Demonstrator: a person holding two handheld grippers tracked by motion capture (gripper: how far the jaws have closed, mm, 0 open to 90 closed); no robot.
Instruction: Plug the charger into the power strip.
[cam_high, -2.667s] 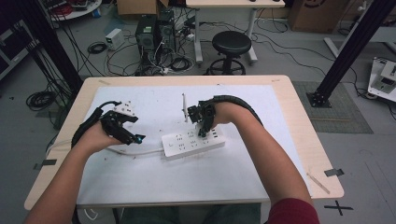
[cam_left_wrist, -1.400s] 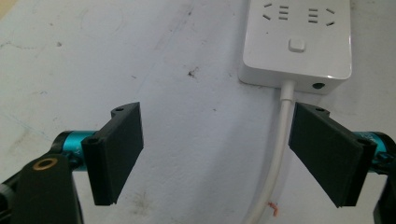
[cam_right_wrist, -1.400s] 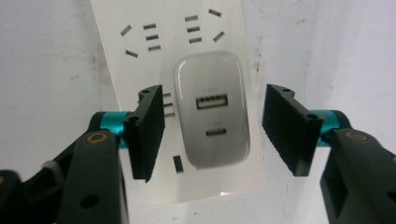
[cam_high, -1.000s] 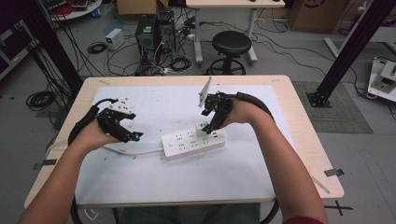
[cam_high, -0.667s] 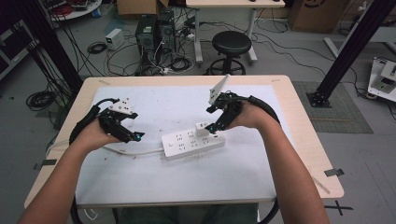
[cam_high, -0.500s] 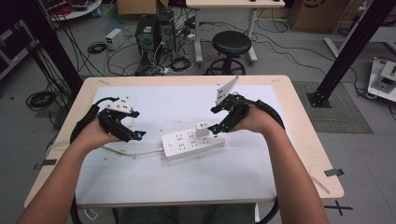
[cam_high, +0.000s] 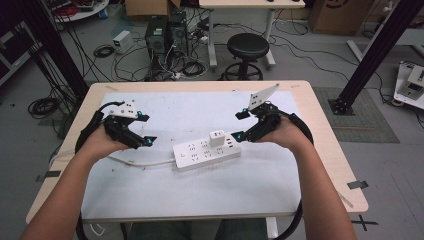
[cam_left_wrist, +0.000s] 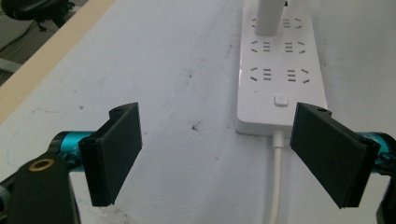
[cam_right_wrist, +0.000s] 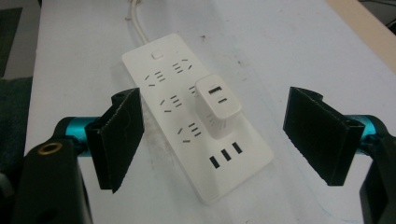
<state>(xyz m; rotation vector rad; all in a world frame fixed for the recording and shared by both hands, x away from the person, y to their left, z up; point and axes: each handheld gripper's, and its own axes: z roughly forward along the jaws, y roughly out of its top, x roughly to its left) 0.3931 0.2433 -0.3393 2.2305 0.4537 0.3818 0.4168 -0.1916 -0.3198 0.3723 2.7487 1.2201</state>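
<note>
A white power strip (cam_high: 200, 154) lies mid-table on the white mat, and its white cable (cam_high: 135, 162) runs left. A white charger (cam_high: 217, 137) stands plugged into the strip's far right part. My right gripper (cam_high: 239, 124) is open just right of the charger, apart from it. In the right gripper view the jaws (cam_right_wrist: 219, 140) stand wide either side of the charger (cam_right_wrist: 218, 105) and strip (cam_right_wrist: 163, 93). My left gripper (cam_high: 146, 129) is open left of the strip. Its jaws (cam_left_wrist: 224, 156) face the strip's switch end (cam_left_wrist: 280, 100) and the cable (cam_left_wrist: 276, 177), holding nothing.
The white mat (cam_high: 200, 200) covers most of the wooden table (cam_high: 330, 150). Beyond the far edge, on the floor, are a black stool (cam_high: 245, 47), computer cases (cam_high: 165, 32) and loose cables. A black frame post (cam_high: 380, 45) slants up at the right.
My right gripper has drawn back from above the strip to the right and turned, leaving the charger standing in the strip. The left gripper has hardly moved.
</note>
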